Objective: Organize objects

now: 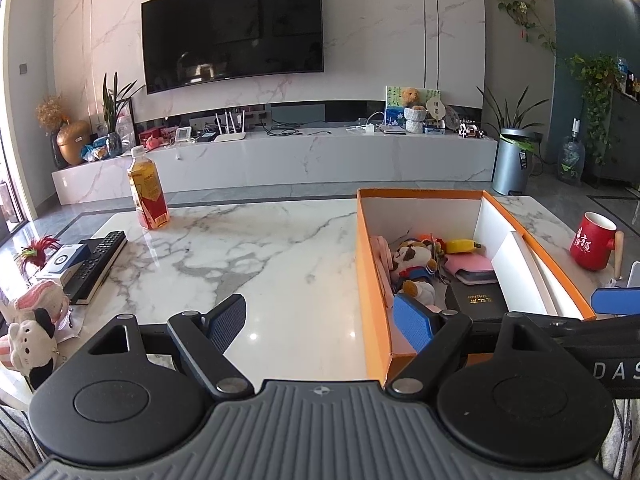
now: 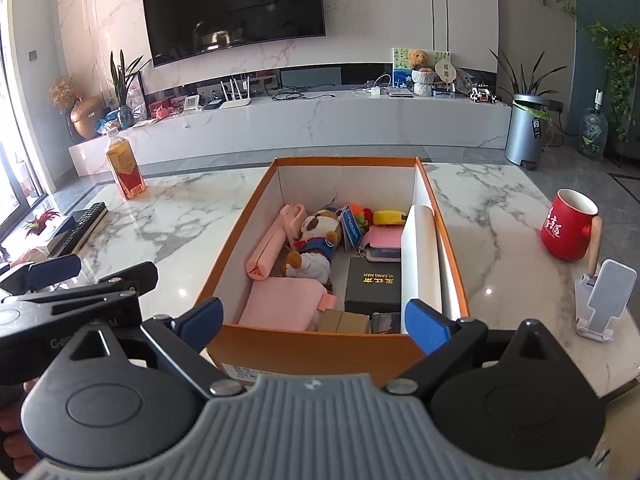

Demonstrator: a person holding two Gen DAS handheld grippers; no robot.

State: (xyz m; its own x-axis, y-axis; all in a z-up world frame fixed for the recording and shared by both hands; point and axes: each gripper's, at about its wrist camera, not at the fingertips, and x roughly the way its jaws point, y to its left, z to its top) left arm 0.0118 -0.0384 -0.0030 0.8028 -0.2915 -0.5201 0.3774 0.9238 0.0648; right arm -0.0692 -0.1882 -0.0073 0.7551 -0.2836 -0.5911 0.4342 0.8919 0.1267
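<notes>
An open orange box (image 2: 304,348) stands on the marble table (image 2: 168,216) and holds a plush panda (image 2: 316,236), pink pouches, a black box (image 2: 374,286) and a yellow item (image 2: 390,217). My right gripper (image 2: 316,322) is open and empty, hovering at the box's near edge. My left gripper (image 1: 320,320) is open and empty, straddling the box's left wall (image 1: 370,280), its right finger (image 1: 414,322) inside the box. The left gripper also shows in the right wrist view (image 2: 60,276).
A tea bottle (image 1: 146,190) stands at the table's far left. Remotes (image 1: 96,266) and a small box lie at the left edge, with plush toys (image 1: 30,332) nearby. A red mug (image 2: 570,230) and a white phone stand (image 2: 604,300) sit on the right.
</notes>
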